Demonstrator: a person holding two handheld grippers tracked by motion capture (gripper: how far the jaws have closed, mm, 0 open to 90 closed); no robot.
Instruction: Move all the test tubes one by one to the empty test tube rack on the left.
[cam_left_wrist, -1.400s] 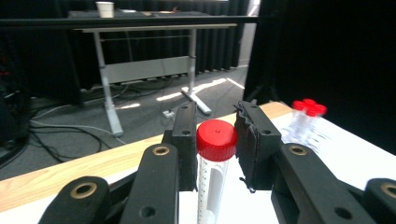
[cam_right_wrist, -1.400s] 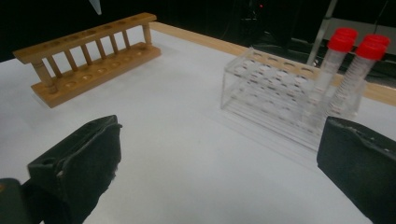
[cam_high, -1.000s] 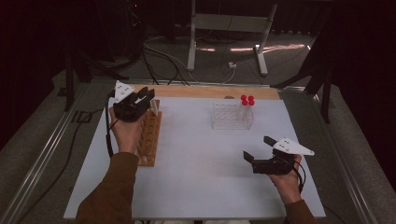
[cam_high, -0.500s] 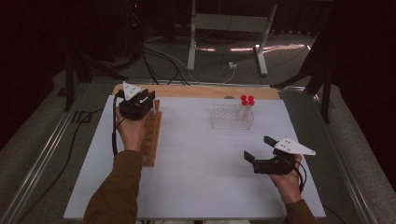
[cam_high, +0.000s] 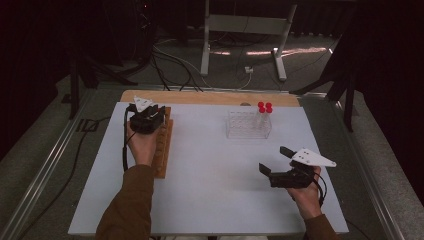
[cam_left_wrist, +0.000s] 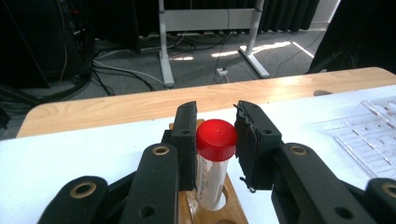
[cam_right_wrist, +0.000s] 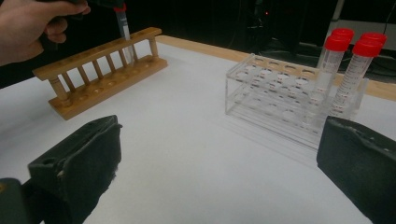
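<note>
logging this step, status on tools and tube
Left tool shut on red-capped tube, tip in wooden rack. Right tool open, idle. Nothing in the way.

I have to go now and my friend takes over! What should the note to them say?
Left gripper: shut on the red-capped tube, its lower end in a hole of the wooden rack.
Right gripper: open, holding nothing, low over the table.
Clear rack: three more red-capped tubes stand at one end.
Done: this tube is carried across to the wooden rack.
Left: seat it, let go, probably fetch the others.

The white tabletop (cam_high: 210, 190) carries a wooden tube rack (cam_high: 163, 150) near its left edge and a clear plastic rack (cam_high: 245, 125) toward its far edge
</note>
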